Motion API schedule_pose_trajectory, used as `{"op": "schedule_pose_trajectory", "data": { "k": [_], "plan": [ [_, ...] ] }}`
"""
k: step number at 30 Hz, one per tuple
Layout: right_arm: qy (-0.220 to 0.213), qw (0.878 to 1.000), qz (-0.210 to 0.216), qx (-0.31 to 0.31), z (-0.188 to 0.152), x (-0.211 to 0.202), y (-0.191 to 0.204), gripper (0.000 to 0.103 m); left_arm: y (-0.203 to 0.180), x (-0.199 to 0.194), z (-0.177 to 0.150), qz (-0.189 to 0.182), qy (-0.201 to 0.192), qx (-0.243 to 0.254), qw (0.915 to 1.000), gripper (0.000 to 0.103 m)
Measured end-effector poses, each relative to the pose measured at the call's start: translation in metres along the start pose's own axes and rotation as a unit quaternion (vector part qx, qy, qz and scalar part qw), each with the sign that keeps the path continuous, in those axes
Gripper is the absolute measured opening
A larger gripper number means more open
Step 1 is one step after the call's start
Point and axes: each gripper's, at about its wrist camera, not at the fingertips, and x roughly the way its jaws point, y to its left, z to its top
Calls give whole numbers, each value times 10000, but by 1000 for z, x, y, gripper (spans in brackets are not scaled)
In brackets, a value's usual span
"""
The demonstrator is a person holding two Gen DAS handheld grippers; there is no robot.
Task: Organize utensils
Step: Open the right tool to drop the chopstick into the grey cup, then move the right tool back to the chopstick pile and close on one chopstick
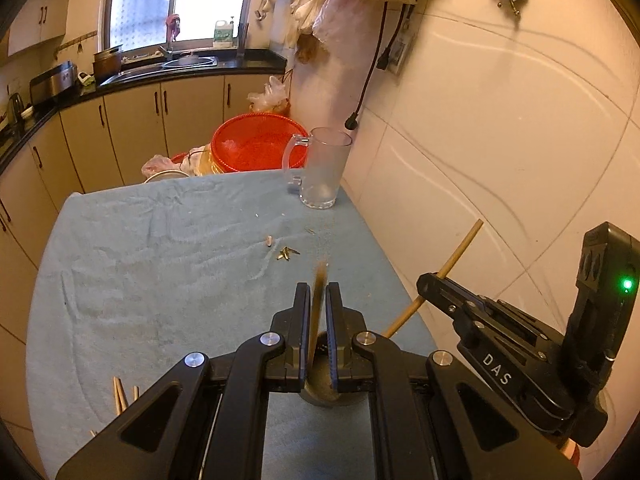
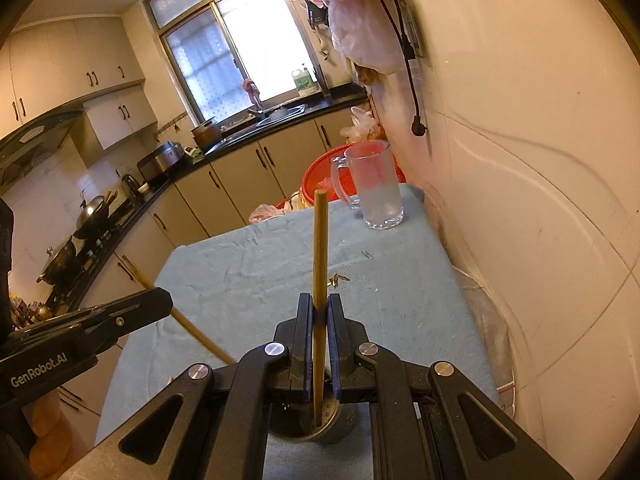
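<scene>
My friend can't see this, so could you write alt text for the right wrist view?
The right tool grips a wooden chopstick upright over a metal cup on a blue-clothed table. A glass mug stands behind; the left tool holds another chopstick.

Counts: 2 chopsticks clamped, first chopstick [image 1: 318,304], second chopstick [image 2: 320,264]; 3 loose chopstick ends [image 1: 120,394]; 1 glass mug [image 1: 323,168]; 1 metal holder [image 2: 308,424]; 1 red basket [image 1: 256,144].

- The chopstick [image 1: 319,300] in the left tool [image 1: 318,292] is smeared by blur.
- Loose chopsticks [image 1: 119,396] at lower left are half hidden behind the tool's arm.
- The metal cup [image 2: 316,420] is mostly covered by the right tool [image 2: 319,308].
</scene>
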Motion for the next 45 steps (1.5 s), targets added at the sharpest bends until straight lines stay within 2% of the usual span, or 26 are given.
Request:
{"op": "schedule_pose_trajectory", "data": {
  "k": [6,13,14,16,17,19,21,22,26,28,29,32,36,40,43,45],
  "plan": [
    [14,10000,-30,-31,0,4,-1,8,0,7,2,20,42,-2,10000,7],
    [256,9996,-58,-46,-8,17,-1,10,4,8,-2,18,101,-5,9999,7],
    [272,9996,-64,-35,-7,17,-1,14,4,6,-2,47,60,-7,10000,7],
    [210,9998,-39,-18,-6,12,-1,39,7,2,-4,81,18,-18,10000,7],
    [95,9999,-63,-14,-5,5,-1,43,9,-2,-5,58,9,-48,10000,8],
    [-51,9999,-107,-85,-5,-5,2,44,13,-9,-8,59,-35,-102,9999,11],
    [-187,9996,-150,-142,-6,-19,6,44,18,-21,-12,127,-147,-105,9998,28],
    [-255,9995,-139,-148,-7,-26,9,44,20,-27,-14,173,-215,-96,9996,31],
    [-558,9977,-136,-368,-19,-57,26,46,35,-58,-32,410,-479,-79,9980,37],
    [-640,9970,-39,-436,-29,-68,36,61,48,-72,-43,499,-532,-155,9972,44],
    [-636,9966,89,-509,-36,-72,45,64,55,-78,-49,549,-564,-206,9967,49],
    [-439,9951,412,-786,-53,-70,68,64,85,-96,-72,829,-530,-419,9943,52],
    [127,9920,756,-1005,-83,-46,100,64,133,-105,-104,1082,-288,-842,9901,52],
    [699,9873,923,-1085,-110,-15,122,55,179,-108,-139,1246,-14,-1281,9839,52],
    [1032,9844,956,-1055,-126,4,131,54,216,-102,-171,1298,287,-1743,9757,52],
    [1226,9823,956,-1043,-135,16,135,54,237,-90,-191,1188,615,-2101,9685,52]
  ]
}}
